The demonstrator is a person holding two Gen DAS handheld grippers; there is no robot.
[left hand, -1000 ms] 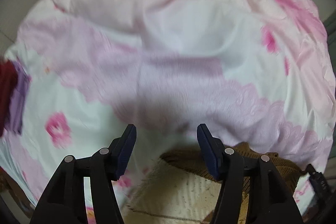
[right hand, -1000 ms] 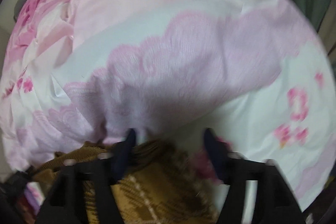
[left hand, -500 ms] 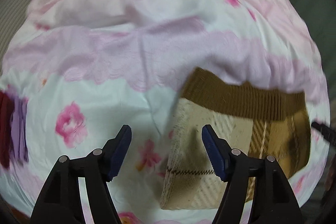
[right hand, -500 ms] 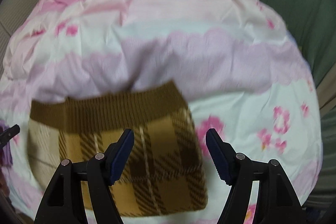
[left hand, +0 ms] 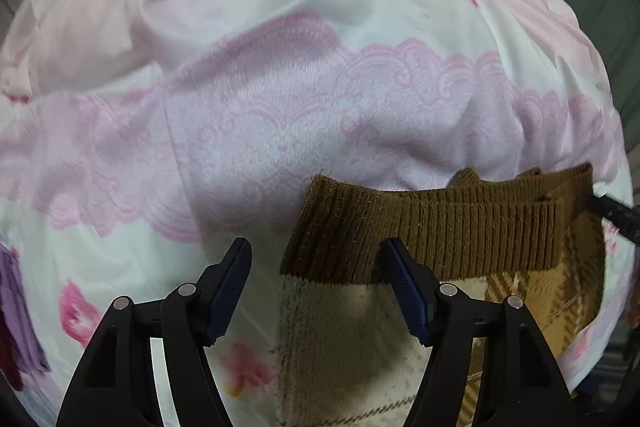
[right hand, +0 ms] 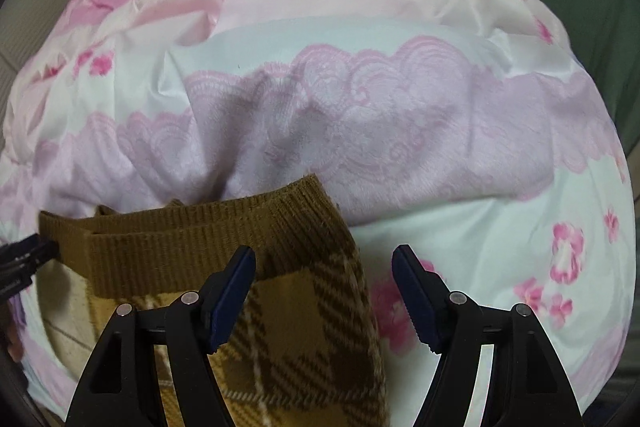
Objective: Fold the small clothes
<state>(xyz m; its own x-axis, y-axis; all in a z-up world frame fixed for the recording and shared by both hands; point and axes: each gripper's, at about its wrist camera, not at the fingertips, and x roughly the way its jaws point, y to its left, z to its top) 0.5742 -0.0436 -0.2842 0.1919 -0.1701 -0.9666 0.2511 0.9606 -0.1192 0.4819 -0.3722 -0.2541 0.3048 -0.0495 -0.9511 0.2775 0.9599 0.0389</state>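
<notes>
With the garment (left hand: 400,267) flat on the quilt (left hand: 280,107), waistband up, I hang each gripper over a corner: left (left hand: 316,287) jaws narrowing astride the left corner, right (right hand: 324,291) jaws apart, empty, bracketing the right edge.

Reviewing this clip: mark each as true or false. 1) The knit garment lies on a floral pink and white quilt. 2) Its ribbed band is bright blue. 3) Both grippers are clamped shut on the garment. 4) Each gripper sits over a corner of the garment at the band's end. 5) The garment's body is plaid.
1) True: the knit garment lies on the quilt.
2) False: the ribbed band is brown.
3) False: the left gripper and right gripper both stand apart with no pad pressing cloth; the left's jaws are closing.
4) True.
5) True: brown plaid, cream on one side.
</notes>
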